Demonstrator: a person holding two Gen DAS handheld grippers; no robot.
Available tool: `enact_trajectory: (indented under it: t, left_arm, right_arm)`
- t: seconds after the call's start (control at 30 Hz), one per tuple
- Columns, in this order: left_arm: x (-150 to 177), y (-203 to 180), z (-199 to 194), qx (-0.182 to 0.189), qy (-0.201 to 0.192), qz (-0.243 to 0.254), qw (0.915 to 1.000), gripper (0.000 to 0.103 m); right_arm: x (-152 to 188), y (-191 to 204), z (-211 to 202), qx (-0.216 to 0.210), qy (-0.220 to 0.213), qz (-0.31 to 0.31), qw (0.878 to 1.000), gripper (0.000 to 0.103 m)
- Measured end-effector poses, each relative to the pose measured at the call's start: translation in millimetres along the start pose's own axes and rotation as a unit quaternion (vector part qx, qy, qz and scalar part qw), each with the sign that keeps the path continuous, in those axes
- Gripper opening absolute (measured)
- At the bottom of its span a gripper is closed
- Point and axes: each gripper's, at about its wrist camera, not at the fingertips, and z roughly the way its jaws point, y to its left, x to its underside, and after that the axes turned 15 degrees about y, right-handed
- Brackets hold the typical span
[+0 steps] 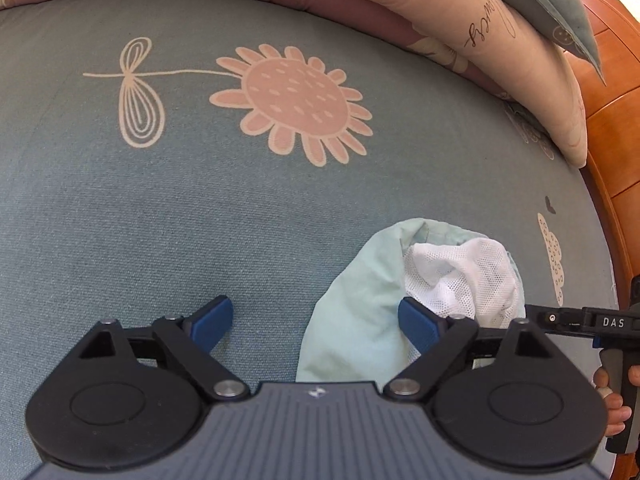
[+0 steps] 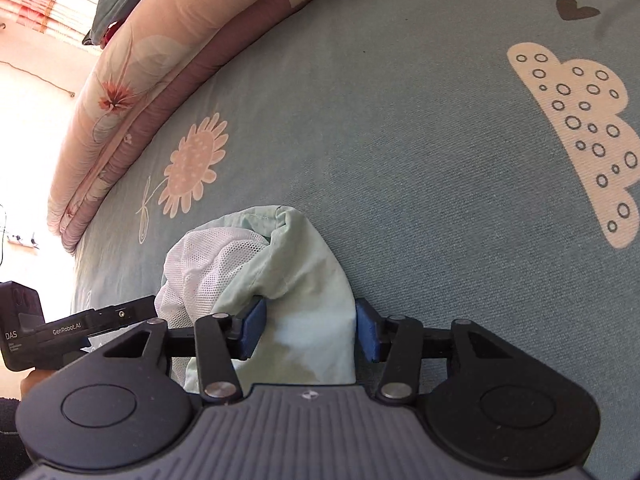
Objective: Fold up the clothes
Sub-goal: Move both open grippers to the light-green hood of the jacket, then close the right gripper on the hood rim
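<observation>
Ribbed claw (image 2: 311, 328), mint garment (image 2: 304, 280), mesh lining (image 2: 200, 264)

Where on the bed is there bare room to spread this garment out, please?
Bare sheet lies between the garment and the sunflower print, and rightward toward the cloud print. It is crowded along the rolled quilt and around both open grippers.

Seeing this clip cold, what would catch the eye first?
A bunched mint-green garment with white mesh lining lies on the grey-blue bedsheet, between the open right tongs. The left tongs hang open beside it. A big pink sunflower print sits farther up the sheet.
</observation>
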Motion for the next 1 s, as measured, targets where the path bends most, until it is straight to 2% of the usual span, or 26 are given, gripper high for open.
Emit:
enact_trajectory:
  t: [0.03,0.1,0.13,0.17,0.23,0.3,0.37,0.4,0.47,0.57,0.6,0.67,0.73,0.8,0.87,1.0]
  left_arm:
    - [-0.7,-2.0,-0.2,0.009,0.004,0.005,0.9999,0.089]
    - [-1.7,-7.5,0.2,0.019,0.017,0.018,0.9995,0.068]
    - [-2.0,-11.1,0.9,0.020,0.025,0.024,0.9992,0.037]
    - [-2.3,-14.7,1.6,0.021,0.034,0.031,0.9987,0.021]
    - [1.4,-20.6,-10.7,0.009,-0.005,0.049,0.9988,0.017]
    - [4.9,-24.5,-24.4,0.004,-0.046,0.059,0.9971,0.016]
    - [3.1,-20.8,-31.9,0.002,-0.071,0.054,0.9960,0.016]
    - [2.2,-18.9,-35.7,0.000,-0.083,0.051,0.9952,0.016]
    - [1.5,-28.5,-32.1,0.014,-0.073,0.061,0.9953,0.016]
    - [0.5,-43.2,-26.4,0.035,-0.058,0.075,0.9948,0.017]
    - [0.1,-48.1,-24.5,0.042,-0.053,0.080,0.9945,0.018]
    - [-0.5,-57.9,-20.8,0.057,-0.042,0.090,0.9934,0.028]
    - [-1.2,-67.7,-17.0,0.071,-0.032,0.100,0.9920,0.032]
    - [-1.9,-77.6,-13.3,0.085,-0.021,0.109,0.9902,0.032]
    - [-14.3,-83.0,20.0,0.088,0.017,0.089,0.9920,0.031]
    - [-30.2,-91.0,45.0,0.073,0.008,0.067,0.9950,0.029]
  right_arm:
    - [-3.3,4.4,1.7,0.001,0.005,-0.008,1.000,0.039]
    - [-7.5,16.3,2.4,0.002,0.011,-0.035,0.999,0.021]
    - [-9.0,24.2,1.7,0.007,0.011,-0.054,0.998,0.018]
    - [-10.3,34.6,-0.7,0.021,0.006,-0.082,0.996,0.014]
    - [-12.8,56.9,-7.6,0.057,-0.014,-0.143,0.988,0.011]
    - [-15.1,75.1,-15.1,0.088,-0.048,-0.198,0.975,0.006]
    - [-21.8,83.4,-19.2,0.106,-0.083,-0.224,0.965,0.006]
    - [-27.1,83.5,-18.7,0.112,-0.089,-0.221,0.965,0.006]
    - [-39.6,78.9,-14.3,0.122,-0.078,-0.191,0.971,0.010]
    - [-30.5,72.0,-24.8,0.104,-0.081,-0.159,0.978,0.016]
    - [-23.0,70.5,-28.3,0.100,-0.080,-0.152,0.980,0.018]
    - [-3.0,69.1,-33.6,0.096,-0.076,-0.145,0.982,0.023]
    - [18.6,65.9,-38.0,0.092,-0.071,-0.132,0.984,0.025]
    - [44.9,57.9,-39.9,0.084,-0.065,-0.103,0.989,0.030]
    - [73.2,50.9,-38.9,0.080,-0.061,-0.077,0.992,0.031]
    - [125.8,40.6,-35.8,0.074,-0.056,-0.040,0.995,0.036]
